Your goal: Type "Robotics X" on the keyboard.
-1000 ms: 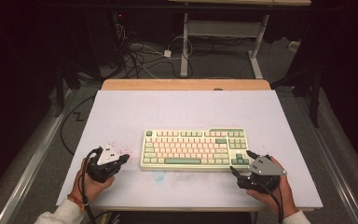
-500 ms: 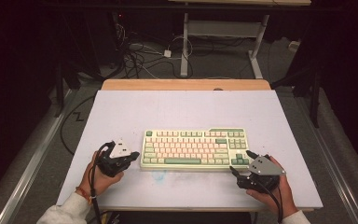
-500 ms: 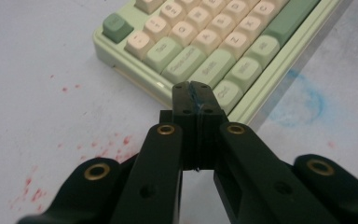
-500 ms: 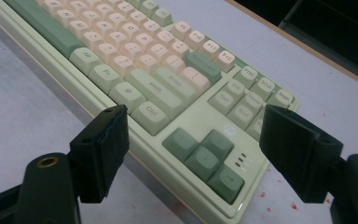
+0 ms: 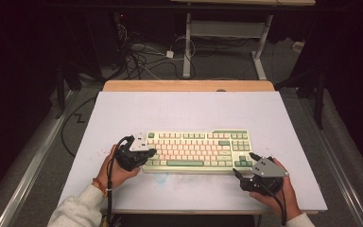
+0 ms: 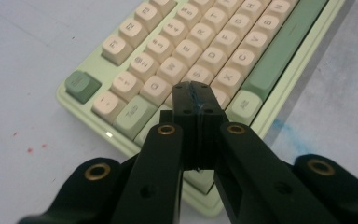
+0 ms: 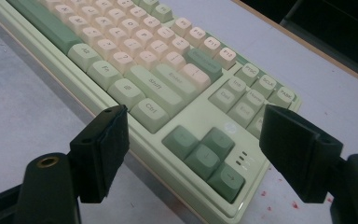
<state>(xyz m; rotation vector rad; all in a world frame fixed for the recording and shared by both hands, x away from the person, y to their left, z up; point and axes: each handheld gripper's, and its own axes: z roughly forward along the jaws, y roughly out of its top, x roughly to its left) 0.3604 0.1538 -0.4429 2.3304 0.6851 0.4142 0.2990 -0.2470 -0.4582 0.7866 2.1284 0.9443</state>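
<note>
A pale green keyboard [image 5: 194,149] with cream and green keys lies at the middle of the white table [image 5: 184,109]. My left gripper [image 5: 144,153] is at the keyboard's near left corner. In the left gripper view [image 6: 196,93] its jaws are shut with nothing between them, tips just above the keys [image 6: 191,42] near the left shift. My right gripper [image 5: 245,164] sits by the keyboard's near right corner. Seen in the right gripper view [image 7: 196,121], the jaws stand wide open on either side of the arrow keys [image 7: 200,154], apart from the keyboard [image 7: 144,60].
A wooden strip [image 5: 189,85] runs along the table's far edge. Beyond it, cables [image 5: 142,52] and a desk frame [image 5: 187,42] are on the floor. Red specks [image 6: 28,149] and a blue smear [image 6: 284,130] mark the table surface.
My left gripper has moved right across the table to the keyboard's left end, jaws still shut. The right gripper has stayed in place.
</note>
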